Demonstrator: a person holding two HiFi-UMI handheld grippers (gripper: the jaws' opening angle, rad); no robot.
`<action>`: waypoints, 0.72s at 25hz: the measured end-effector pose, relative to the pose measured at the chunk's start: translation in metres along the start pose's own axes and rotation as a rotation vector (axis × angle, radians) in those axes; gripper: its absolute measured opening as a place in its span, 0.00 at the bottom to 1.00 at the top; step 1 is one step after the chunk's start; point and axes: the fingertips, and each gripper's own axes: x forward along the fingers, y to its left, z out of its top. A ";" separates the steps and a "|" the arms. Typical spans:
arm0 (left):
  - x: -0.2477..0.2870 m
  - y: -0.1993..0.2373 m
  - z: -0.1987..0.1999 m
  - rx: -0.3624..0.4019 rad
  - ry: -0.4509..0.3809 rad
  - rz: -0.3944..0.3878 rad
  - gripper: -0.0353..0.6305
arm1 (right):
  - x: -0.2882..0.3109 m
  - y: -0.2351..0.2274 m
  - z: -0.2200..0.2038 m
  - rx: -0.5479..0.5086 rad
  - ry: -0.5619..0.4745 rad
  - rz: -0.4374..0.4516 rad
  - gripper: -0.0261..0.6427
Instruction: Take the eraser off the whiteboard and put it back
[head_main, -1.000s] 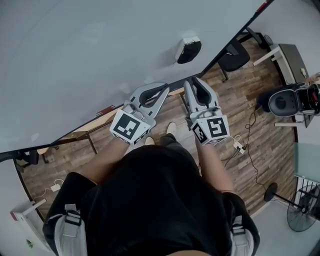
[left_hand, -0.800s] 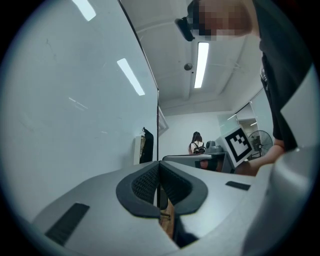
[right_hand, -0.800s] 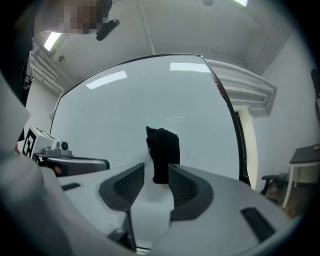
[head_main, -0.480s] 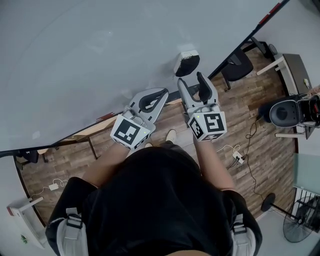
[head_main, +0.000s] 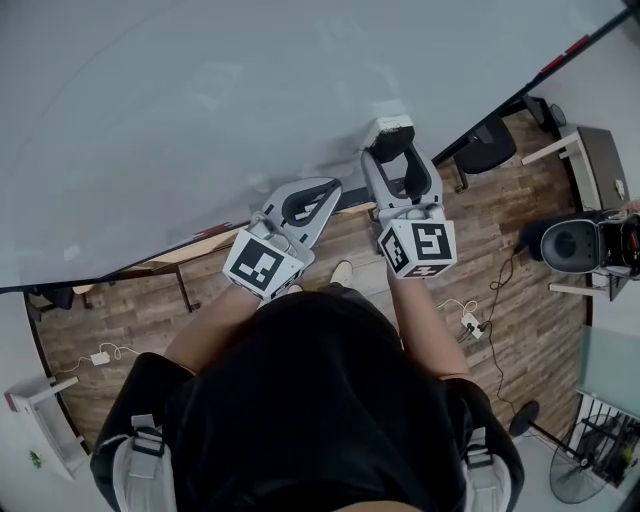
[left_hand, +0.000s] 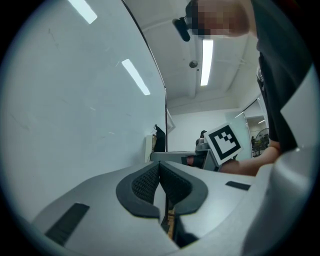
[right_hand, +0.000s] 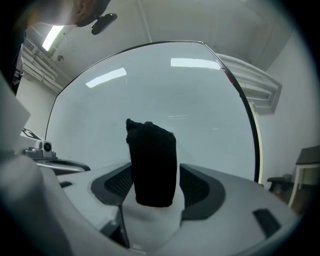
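Our right claw (head_main: 395, 152) has just been opening and stands released around the eraser (right_hand: 152, 165) on the whiteboard (head_main: 200, 120); our left claw (left_hand: 161, 185) is clenched, empty.

- From the head view, my right hand-held gripper (head_main: 396, 152), whose jaws have just been opening with the eraser (head_main: 390, 126) between them, covers all but a white edge of the eraser.
- In the right gripper view the eraser's near end sinks behind the hand-held gripper's body. I can't tell whether the pad at that view's left touches it.
- The whiteboard (head_main: 200, 120) runs off the head view's top and left edges.
- My torso (head_main: 310, 400) hides most of my shoes (head_main: 343, 268).
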 end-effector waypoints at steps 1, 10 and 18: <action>0.000 0.001 0.000 0.003 0.001 0.002 0.05 | 0.001 0.000 0.002 0.000 -0.006 0.000 0.45; -0.001 0.010 0.001 -0.007 -0.001 0.020 0.05 | 0.008 0.000 0.010 -0.006 -0.022 -0.008 0.41; 0.001 0.014 -0.003 -0.009 -0.001 0.015 0.05 | 0.009 0.000 0.008 0.005 -0.026 -0.003 0.37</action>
